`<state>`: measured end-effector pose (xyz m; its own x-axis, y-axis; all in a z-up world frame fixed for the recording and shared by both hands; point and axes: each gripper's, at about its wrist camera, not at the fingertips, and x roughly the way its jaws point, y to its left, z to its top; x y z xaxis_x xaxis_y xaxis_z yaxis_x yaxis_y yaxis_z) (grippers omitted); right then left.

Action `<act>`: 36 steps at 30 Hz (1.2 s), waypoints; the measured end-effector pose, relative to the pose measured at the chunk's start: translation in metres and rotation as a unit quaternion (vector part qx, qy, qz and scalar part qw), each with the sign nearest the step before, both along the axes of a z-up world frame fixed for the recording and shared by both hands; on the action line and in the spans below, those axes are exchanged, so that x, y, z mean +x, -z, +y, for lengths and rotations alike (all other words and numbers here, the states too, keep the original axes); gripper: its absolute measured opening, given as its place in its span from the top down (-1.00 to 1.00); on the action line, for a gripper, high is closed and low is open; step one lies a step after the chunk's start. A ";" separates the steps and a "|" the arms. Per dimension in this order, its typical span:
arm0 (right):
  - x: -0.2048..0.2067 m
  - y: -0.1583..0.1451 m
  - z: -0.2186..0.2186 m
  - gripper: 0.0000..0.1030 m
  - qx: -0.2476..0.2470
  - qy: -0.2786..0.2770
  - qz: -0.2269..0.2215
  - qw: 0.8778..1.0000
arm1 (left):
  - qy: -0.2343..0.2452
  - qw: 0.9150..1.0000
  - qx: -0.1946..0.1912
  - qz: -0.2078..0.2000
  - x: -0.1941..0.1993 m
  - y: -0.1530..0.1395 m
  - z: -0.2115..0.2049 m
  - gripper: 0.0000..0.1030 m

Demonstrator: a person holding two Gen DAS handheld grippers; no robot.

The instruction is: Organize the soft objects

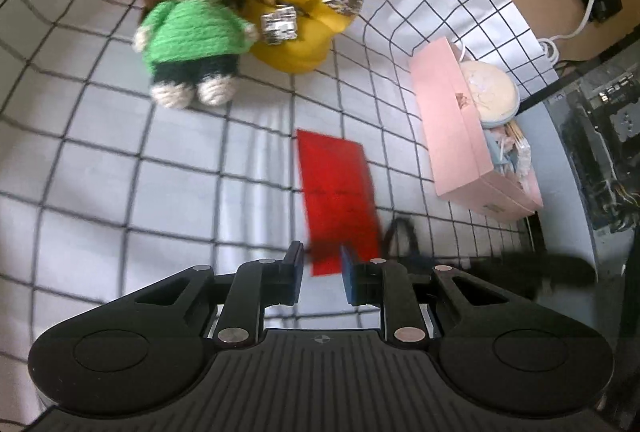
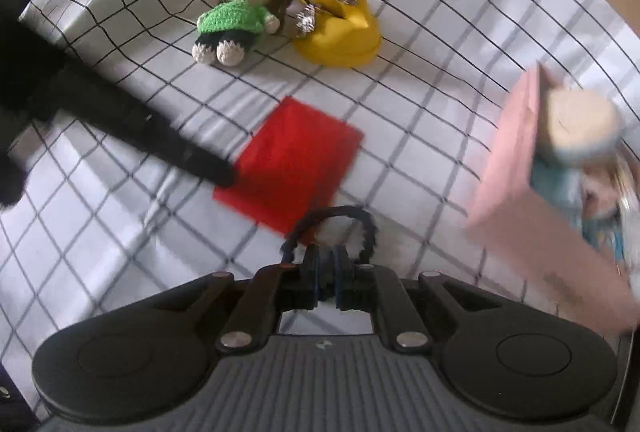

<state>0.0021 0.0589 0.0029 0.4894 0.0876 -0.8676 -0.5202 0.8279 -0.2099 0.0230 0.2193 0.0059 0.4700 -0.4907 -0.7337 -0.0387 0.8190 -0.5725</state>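
From the left wrist, the left tool (image 1: 321, 264) hangs over a checked cloth (image 1: 100, 171), its jaws a little apart around the near edge of a red card (image 1: 338, 191); whether the pads press on it is unclear. Farther off lie a crocheted doll (image 1: 192, 23) touching a yellow plush toy (image 1: 300, 31), and a pink box (image 1: 460, 135) to the right.

From the right wrist, the right tool (image 2: 326, 264) is pressed together on a dark hair tie (image 2: 360, 228), which loops just beside the red card's (image 2: 292, 159) near corner. The doll (image 2: 236, 15) and yellow toy (image 2: 344, 35) lie beyond, the pink box (image 2: 516, 175) at right, blurred.
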 end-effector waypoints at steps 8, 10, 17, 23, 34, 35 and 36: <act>-0.016 -0.009 -0.070 0.82 0.014 0.095 -0.033 0.995 | 0.014 0.991 0.127 -0.045 0.015 -0.023 -0.053 0.56; -0.023 -0.013 -0.087 0.64 0.028 0.105 -0.044 0.993 | 0.017 0.985 0.165 -0.051 0.017 -0.022 -0.067 0.54; -0.037 -0.003 -0.138 -0.04 0.091 0.144 -0.063 0.983 | 0.031 0.973 0.224 -0.045 0.026 -0.017 -0.109 0.10; -0.046 0.006 -0.153 -0.28 0.141 0.135 -0.074 0.978 | 0.041 0.970 0.239 -0.032 0.034 -0.015 -0.137 -0.55; -0.059 0.013 -0.152 -0.63 0.144 0.080 -0.094 0.982 | -0.063 0.956 0.285 -0.008 0.044 -0.010 -0.137 -0.52; -0.060 0.014 -0.153 -0.70 0.148 0.078 -0.095 0.981 | -0.067 0.956 0.284 -0.007 0.045 -0.009 -0.136 -0.56; -0.061 0.015 -0.153 -0.80 0.151 0.076 -0.093 0.981 | -0.068 0.957 0.283 -0.006 0.047 -0.009 -0.134 -0.62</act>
